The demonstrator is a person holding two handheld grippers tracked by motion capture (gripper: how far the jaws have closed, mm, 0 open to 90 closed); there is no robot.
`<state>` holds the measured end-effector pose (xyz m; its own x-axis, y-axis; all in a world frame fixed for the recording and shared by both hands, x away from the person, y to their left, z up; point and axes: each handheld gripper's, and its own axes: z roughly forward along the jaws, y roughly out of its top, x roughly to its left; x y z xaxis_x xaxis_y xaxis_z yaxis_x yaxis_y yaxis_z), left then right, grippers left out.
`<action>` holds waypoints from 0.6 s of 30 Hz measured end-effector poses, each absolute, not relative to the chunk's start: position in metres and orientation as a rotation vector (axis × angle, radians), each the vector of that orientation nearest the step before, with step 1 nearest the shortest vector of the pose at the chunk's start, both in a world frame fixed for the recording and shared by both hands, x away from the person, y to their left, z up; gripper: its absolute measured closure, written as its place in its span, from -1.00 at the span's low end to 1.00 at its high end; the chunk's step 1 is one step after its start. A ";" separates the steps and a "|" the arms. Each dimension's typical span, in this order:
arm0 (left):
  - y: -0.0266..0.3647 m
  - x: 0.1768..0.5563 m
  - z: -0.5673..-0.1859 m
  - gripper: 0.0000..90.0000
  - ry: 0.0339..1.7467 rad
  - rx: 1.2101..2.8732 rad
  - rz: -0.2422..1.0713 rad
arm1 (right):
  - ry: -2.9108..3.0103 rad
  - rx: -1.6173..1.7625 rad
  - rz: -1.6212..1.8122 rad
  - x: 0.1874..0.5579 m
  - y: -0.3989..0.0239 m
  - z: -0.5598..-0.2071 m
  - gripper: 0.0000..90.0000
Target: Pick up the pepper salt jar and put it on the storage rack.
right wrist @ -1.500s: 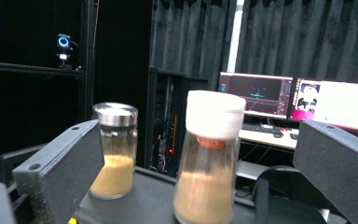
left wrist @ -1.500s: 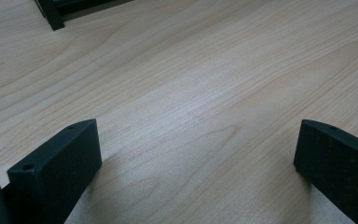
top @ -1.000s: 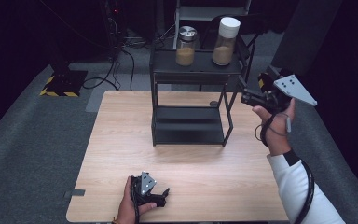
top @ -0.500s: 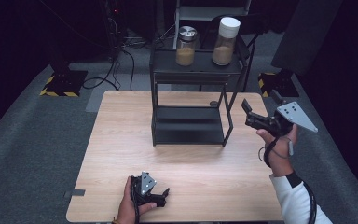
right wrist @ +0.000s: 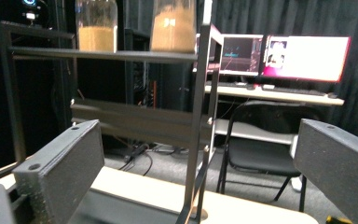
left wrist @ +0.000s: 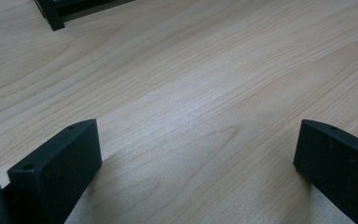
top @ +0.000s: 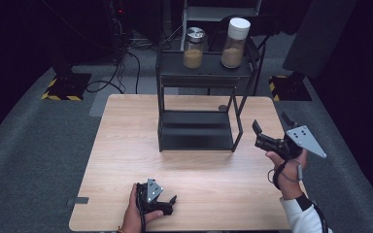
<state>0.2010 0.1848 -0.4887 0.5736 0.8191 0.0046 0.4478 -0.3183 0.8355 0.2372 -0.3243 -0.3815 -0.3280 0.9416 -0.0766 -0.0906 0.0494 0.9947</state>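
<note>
A black two-tier metal shelf [top: 196, 130] stands at the back middle of the wooden table [top: 126, 145]. On its top tier stand two jars of tan contents: a silver-lidded jar [top: 194, 48] and a taller white-lidded jar [top: 234, 43]. My right gripper [top: 258, 135] is held in the air just right of the shelf's lower tier, open and holding nothing. In the right gripper view its jaws [right wrist: 198, 135] frame a shelf post [right wrist: 200, 116], with both jars [right wrist: 96, 25] [right wrist: 173, 25] above. My left gripper [top: 171, 200] rests open on the table near the front edge, over bare wood [left wrist: 191, 70].
A small round dark thing [top: 222, 108] lies on the table behind the shelf's right leg. Cables [top: 126, 73] and yellow-black striped stand bases [top: 60, 92] lie on the grey floor beyond. A chair [right wrist: 261, 154] and lit monitors [right wrist: 303, 51] stand past the table.
My right gripper has come down from beside the shelf's top tier to beside its lower tier, nearer the person. The left gripper has stayed put.
</note>
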 end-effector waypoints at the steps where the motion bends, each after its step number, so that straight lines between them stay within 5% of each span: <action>1: 0.185 0.201 -0.489 -0.99 1.016 1.958 0.554 | 1.425 0.931 1.434 0.236 -0.325 -0.384 -0.97; 18: 0.185 0.201 -0.489 -0.99 1.016 1.958 0.554 | 1.503 1.029 1.379 0.216 -0.323 -0.428 -0.97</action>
